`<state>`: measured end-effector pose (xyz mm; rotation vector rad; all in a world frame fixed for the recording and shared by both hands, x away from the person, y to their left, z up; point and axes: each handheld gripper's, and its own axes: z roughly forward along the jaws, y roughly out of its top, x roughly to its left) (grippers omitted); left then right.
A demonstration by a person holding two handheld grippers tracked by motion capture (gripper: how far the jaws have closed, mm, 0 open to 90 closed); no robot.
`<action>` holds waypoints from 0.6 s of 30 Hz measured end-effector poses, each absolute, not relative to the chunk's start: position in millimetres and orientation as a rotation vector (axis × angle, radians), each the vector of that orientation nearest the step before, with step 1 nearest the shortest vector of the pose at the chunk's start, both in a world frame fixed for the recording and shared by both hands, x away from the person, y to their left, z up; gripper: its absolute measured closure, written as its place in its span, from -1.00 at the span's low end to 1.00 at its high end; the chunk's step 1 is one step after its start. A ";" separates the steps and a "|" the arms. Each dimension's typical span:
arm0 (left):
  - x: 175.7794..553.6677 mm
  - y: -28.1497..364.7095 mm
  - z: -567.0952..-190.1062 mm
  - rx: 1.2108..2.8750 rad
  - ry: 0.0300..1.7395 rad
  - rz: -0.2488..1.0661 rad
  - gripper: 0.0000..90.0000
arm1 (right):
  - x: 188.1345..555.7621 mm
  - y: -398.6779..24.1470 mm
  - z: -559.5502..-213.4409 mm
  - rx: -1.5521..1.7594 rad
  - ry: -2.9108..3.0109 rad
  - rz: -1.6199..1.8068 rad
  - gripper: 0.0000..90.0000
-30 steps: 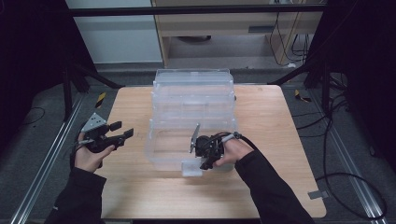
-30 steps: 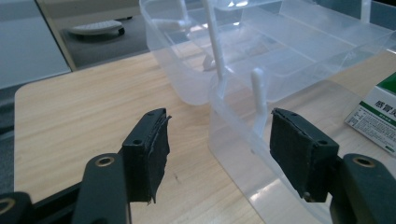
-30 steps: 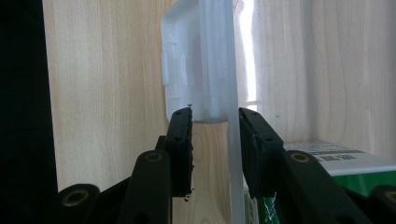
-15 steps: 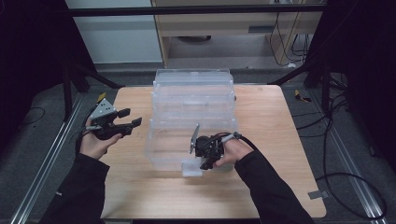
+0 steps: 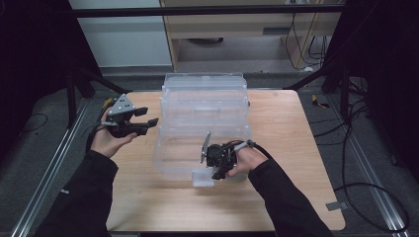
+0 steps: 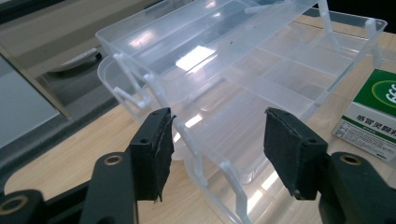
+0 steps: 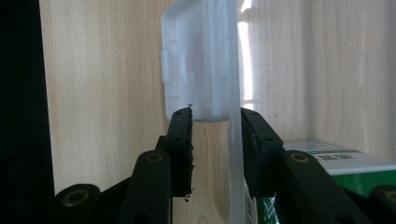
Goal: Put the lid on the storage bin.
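We see the right gripper with its pads clamped on the front latch tab of the clear tiered storage box, which stands open at the middle of the wooden table; the left gripper, held above the table just left of the box, has jaws apart with nothing between the pads, having just been closing. A green-and-white carton lies in the box; its print is too small to read.
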<state>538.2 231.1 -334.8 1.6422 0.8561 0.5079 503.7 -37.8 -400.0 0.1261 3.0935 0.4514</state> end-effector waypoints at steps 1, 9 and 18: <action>538.8 228.6 -334.2 1.643 0.850 0.506 -0.07 | 503.6 -37.6 -399.9 0.130 3.095 0.447 0.49; 545.4 212.3 -324.4 1.684 0.781 0.472 -0.05 | 502.9 -37.3 -399.7 0.121 3.092 0.443 0.49; 556.5 199.6 -309.9 1.734 0.735 0.499 -0.02 | 502.8 -37.5 -399.6 0.116 3.091 0.439 0.49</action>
